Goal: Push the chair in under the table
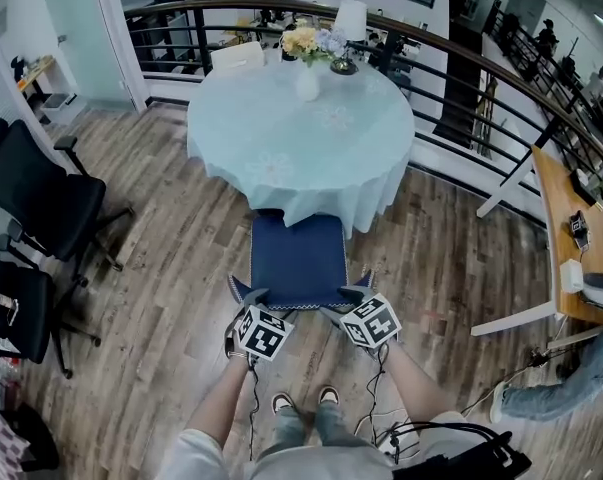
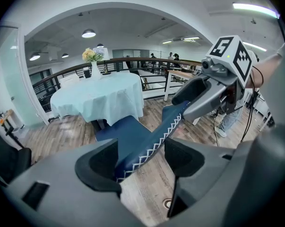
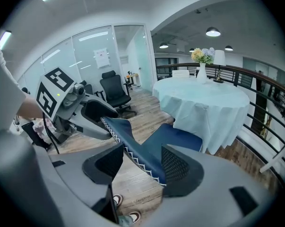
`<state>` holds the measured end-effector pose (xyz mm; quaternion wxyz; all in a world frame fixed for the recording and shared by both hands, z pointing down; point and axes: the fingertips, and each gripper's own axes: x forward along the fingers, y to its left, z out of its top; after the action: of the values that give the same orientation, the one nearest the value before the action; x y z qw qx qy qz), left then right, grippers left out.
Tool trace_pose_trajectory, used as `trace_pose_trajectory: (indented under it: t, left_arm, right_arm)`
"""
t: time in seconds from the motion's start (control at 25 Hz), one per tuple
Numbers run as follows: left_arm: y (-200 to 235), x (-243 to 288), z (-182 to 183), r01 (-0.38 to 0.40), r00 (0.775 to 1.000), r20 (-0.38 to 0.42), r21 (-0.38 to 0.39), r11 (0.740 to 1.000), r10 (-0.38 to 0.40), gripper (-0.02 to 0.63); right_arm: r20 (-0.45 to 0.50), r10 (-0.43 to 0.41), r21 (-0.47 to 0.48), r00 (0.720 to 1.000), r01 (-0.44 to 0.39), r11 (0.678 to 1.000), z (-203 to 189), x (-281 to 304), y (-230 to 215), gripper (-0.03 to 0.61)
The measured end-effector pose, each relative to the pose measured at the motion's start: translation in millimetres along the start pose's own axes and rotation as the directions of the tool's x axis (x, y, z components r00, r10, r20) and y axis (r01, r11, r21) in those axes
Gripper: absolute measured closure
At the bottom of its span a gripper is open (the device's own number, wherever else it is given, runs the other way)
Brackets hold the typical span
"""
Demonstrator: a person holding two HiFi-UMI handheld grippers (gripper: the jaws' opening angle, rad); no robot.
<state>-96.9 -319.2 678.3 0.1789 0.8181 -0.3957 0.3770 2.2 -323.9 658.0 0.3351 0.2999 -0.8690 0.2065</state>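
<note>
A blue chair (image 1: 297,256) stands at the near side of a round table (image 1: 271,128) draped in a pale cloth, and the cloth's hem overlaps the front of its seat. Both grippers sit at the chair's backrest (image 2: 157,135), which has white zigzag stitching. The jaws of my left gripper (image 1: 253,298) (image 2: 141,157) straddle the backrest's left end, open, with floor showing beside it. At the right end my right gripper (image 1: 352,298) (image 3: 141,163) straddles the backrest (image 3: 133,148) the same way, also open. A vase of flowers (image 1: 308,56) stands on the table.
Black office chairs (image 1: 36,203) stand to the left. A curved railing (image 1: 481,78) runs behind the table. At the right there is a wooden desk (image 1: 566,218), a seated person's leg (image 1: 551,398) and floor cables (image 1: 521,368). My shoes (image 1: 301,402) are just behind the chair.
</note>
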Motion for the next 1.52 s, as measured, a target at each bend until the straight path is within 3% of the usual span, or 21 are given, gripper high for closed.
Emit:
trace_pose_trajectory:
  t: [1.52]
  left_arm:
    - [62,66,74,-0.037,0.999,-0.014,0.054,0.998,0.038,0.302]
  right_arm:
    - [0.013,-0.021,0.001,1.0,0.021,1.0,58,34,-93,0.325]
